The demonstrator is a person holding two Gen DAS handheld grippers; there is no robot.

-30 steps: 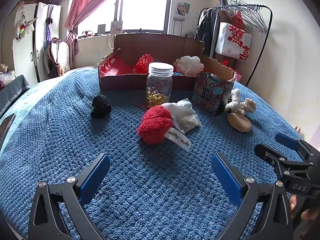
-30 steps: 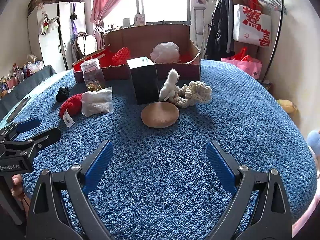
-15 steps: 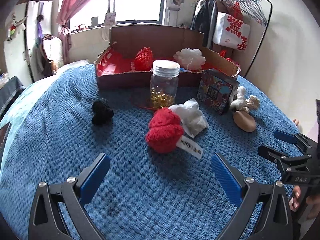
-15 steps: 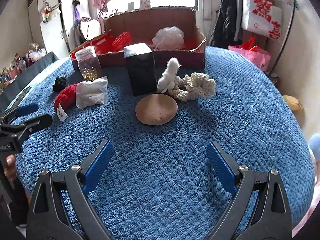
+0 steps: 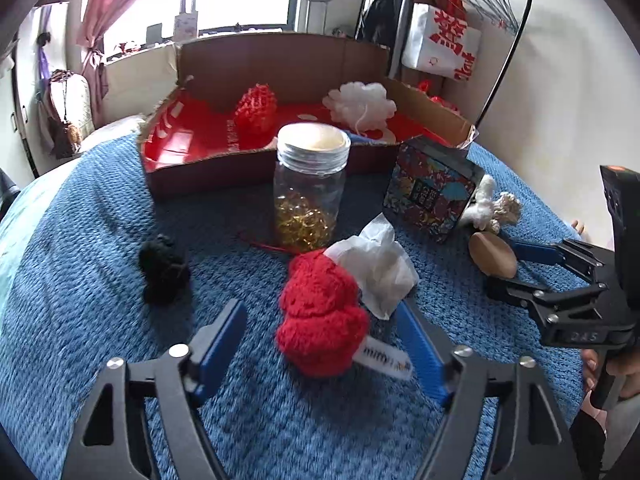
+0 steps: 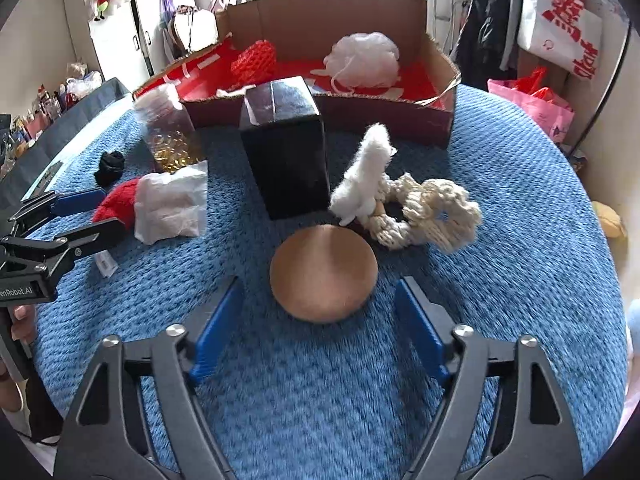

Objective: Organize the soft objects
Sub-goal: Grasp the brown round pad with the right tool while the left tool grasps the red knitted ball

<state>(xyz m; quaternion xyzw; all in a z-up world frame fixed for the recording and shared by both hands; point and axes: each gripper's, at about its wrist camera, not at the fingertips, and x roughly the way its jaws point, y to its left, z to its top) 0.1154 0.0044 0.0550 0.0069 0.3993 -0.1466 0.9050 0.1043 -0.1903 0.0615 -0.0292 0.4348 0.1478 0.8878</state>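
While both tools close in on their targets, neither one grips yet. The left tool (image 5: 322, 354) has just been narrowing its jaws, and the red knit toy (image 5: 320, 316) sits between them on the blue blanket (image 5: 80, 280), with a gap showing on the left side at least. The right tool (image 6: 318, 330) has also been narrowing, its jaws standing either side of the near edge of the tan puff (image 6: 324, 276), not pressing it. The box (image 6: 320, 12) at the back already holds a red mesh ball (image 6: 254, 60) and a white pouf (image 6: 366, 58) — likely the goal. To grip well, the left should push a little further so the pads meet the toy's body, not its tag (image 5: 384, 358), and stay clear of the tissue (image 5: 380, 268) touching it. The right should come lower — the puff is flat and could slip out.
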